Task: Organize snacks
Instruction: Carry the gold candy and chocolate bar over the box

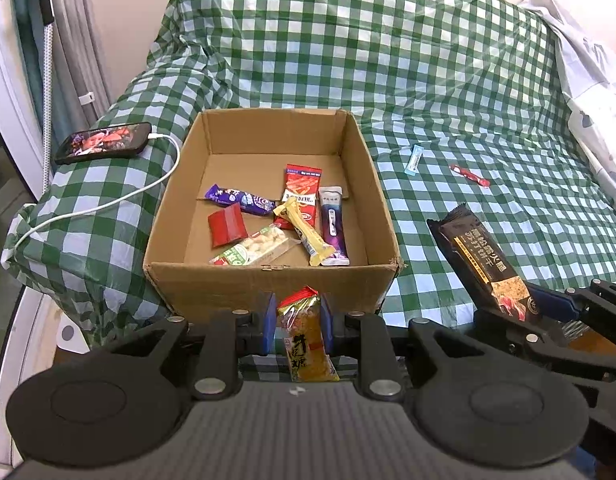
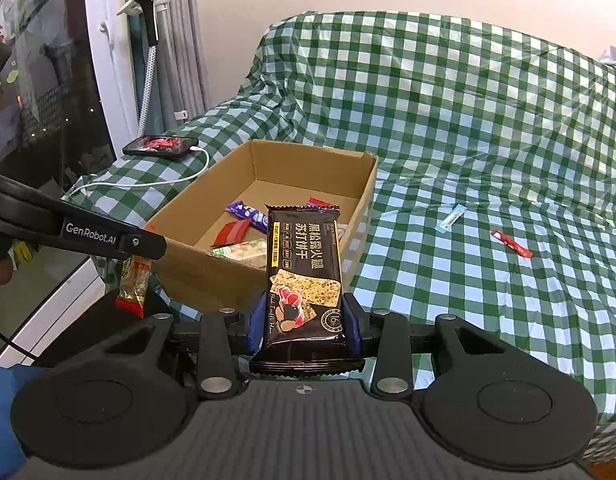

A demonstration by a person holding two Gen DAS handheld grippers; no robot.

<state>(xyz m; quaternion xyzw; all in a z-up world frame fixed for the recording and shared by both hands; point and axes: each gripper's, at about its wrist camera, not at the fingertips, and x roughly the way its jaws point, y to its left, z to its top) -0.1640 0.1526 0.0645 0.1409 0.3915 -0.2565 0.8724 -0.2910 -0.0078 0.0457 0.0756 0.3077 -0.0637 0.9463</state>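
Observation:
An open cardboard box [image 1: 268,280] [image 2: 359,184] sits on the green checked cloth and holds several snack packets. My left gripper [image 1: 296,322] is shut on a gold and red snack packet [image 1: 306,332], just short of the box's near wall. That packet [image 2: 134,286] hangs below the left gripper's arm in the right wrist view. My right gripper [image 2: 304,320] is shut on a black cracker packet [image 2: 304,276], held upright to the right of the box. The same cracker packet [image 1: 483,260] shows at the right of the left wrist view.
A light blue sachet [image 1: 413,160] [image 2: 449,218] and a red stick packet [image 1: 469,175] [image 2: 511,243] lie on the cloth right of the box. A phone [image 1: 104,142] [image 2: 160,146] on a white cable lies left of it. A clothes steamer [image 2: 148,40] and curtains stand at the far left.

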